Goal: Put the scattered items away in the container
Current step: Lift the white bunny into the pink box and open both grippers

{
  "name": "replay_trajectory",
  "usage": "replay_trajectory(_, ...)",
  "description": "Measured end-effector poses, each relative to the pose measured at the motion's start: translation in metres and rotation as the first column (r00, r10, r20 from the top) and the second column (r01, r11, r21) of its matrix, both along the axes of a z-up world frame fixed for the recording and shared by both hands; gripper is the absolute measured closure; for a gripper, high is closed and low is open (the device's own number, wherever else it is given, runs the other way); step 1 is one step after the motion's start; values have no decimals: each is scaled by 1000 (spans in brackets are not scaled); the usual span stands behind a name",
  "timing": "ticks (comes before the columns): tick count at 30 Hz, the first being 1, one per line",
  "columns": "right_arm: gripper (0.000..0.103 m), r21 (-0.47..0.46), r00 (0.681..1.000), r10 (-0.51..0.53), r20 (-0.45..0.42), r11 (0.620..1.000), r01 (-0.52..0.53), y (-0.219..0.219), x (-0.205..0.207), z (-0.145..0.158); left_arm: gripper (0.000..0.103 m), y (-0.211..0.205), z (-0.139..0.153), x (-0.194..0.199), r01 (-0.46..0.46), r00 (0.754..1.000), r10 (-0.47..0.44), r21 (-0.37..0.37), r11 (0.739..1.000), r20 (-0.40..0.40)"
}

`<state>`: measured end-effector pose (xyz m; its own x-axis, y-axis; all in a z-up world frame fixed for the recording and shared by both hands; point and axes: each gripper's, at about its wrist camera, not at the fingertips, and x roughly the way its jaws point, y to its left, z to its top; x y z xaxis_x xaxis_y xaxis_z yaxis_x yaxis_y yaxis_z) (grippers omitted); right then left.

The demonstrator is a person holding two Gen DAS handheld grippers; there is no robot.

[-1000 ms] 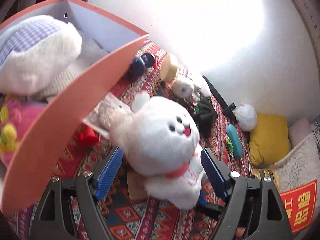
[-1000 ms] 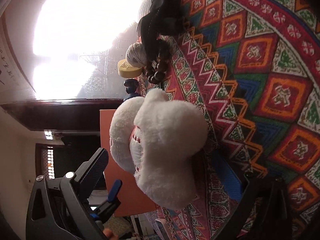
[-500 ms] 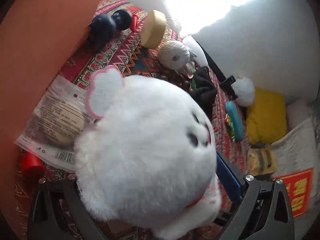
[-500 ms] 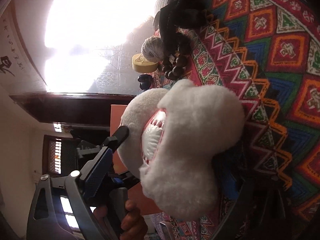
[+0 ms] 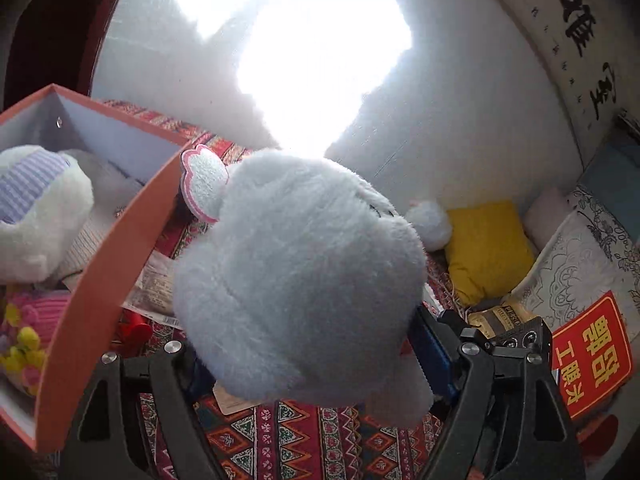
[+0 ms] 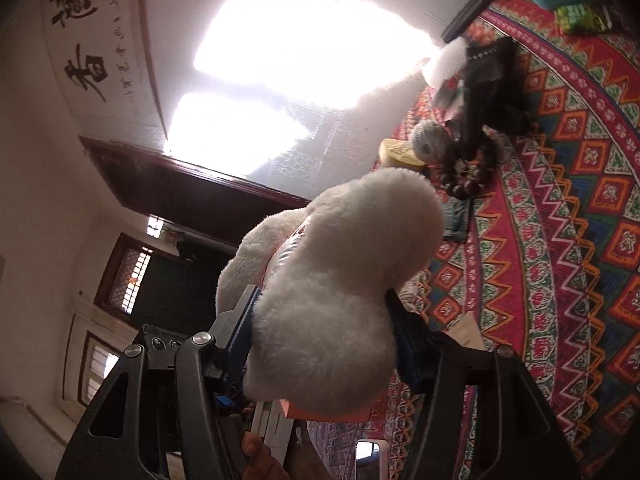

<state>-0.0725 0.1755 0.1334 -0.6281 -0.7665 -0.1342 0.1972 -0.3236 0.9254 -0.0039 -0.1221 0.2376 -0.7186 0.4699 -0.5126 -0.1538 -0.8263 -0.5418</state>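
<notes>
The white plush toy (image 5: 298, 276) is gripped from 2 sides, above the patterned cloth (image 5: 312, 440) beside the orange box (image 5: 116, 256) (other plush toys already lie inside), by the closing left gripper (image 5: 312, 354) and the closing right gripper (image 6: 322, 334), pads pressed into its fur.

White plush (image 5: 304, 276) between blue pads (image 5: 430, 354), pink-edged ear (image 5: 202, 184). Orange box (image 5: 108, 276) left. Yellow cushion (image 5: 486, 252) right. Red geometric-patterned cloth (image 5: 304, 444) below.

Sun-glared white wall (image 5: 460, 120), calligraphy scroll (image 6: 84, 40), dark wooden door frame (image 6: 192, 192), latticed window (image 6: 128, 276).
</notes>
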Motion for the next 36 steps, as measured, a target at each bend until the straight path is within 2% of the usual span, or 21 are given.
replay_trajectory(4, 45, 1, 993, 1, -118, 1000, -1, -29, 15, 46, 22, -22, 52, 30, -30, 993, 27, -22, 999, -117)
replay_trajectory(7, 44, 5, 982, 22, -189, 1000, -21, -68, 5, 85, 20, -53, 87, 29, -67, 982, 62, -25, 997, -176)
replay_trajectory(10, 44, 32, 972, 61, -228, 998, -56, -119, -25, 120, 20, -100, 112, 9, -123, 975, 112, -48, 991, -191)
replay_trajectory(13, 44, 72, 966, 107, -235, 993, -92, -176, -55, 140, 19, -165, 115, -24, -179, 974, 171, -41, 983, -150)
replay_trajectory(15, 44, 120, 968, 129, -214, 987, -105, -213, -77, 142, 17, -202, 103, -51, -204, 976, 201, -31, 978, -90)
replay_trajectory(17, 43, 171, 977, 142, -158, 979, -115, -248, -100, 133, 16, -236, 81, -80, -229, 973, 229, -25, 973, -7)
replay_trajectory(20, 40, 288, 989, 142, -27, 949, -129, -296, -147, 93, 16, -274, 24, -135, -277, 947, 283, -57, 959, 153)
replay_trajectory(21, 40, 336, 990, 139, 39, 931, -144, -312, -167, 71, 16, -283, 0, -157, -297, 925, 312, -96, 950, 216)
replay_trajectory(23, 40, 425, 968, 120, 221, 881, -206, -343, -209, 14, 16, -301, -63, -204, -315, 850, 369, -199, 928, 375)
replay_trajectory(24, 40, 424, 939, 110, 326, 871, -249, -354, -228, -19, 12, -311, -95, -220, -315, 820, 369, -194, 929, 438)
replay_trajectory(25, 35, 394, 911, 96, 401, 880, -266, -357, -240, -49, 0, -322, -120, -231, -325, 805, 351, -141, 935, 479)
replay_trajectory(26, 17, 366, 892, 77, 445, 893, -260, -355, -246, -67, 0, -331, -134, -237, -339, 802, 329, -74, 938, 498)
replay_trajectory(27, 15, 374, 884, 54, 465, 893, -251, -354, -249, -73, 0, -334, -136, -242, -345, 803, 319, -44, 938, 504)
replay_trajectory(29, 12, 434, 908, 24, 419, 873, -223, -353, -247, -59, 0, -330, -123, -246, -339, 816, 331, -72, 938, 474)
replay_trajectory(32, 12, 450, 931, 56, 361, 864, -227, -346, -235, -32, 0, -325, -97, -238, -345, 830, 366, -127, 930, 422)
replay_trajectory(34, 11, 468, 958, 75, 276, 860, -202, -338, -213, -1, 1, -327, -71, -222, -374, 839, 396, -132, 918, 373)
replay_trajectory(36, 2, 503, 984, 75, 163, 852, -148, -323, -181, 36, 1, -330, -38, -195, -415, 845, 439, -142, 899, 305)
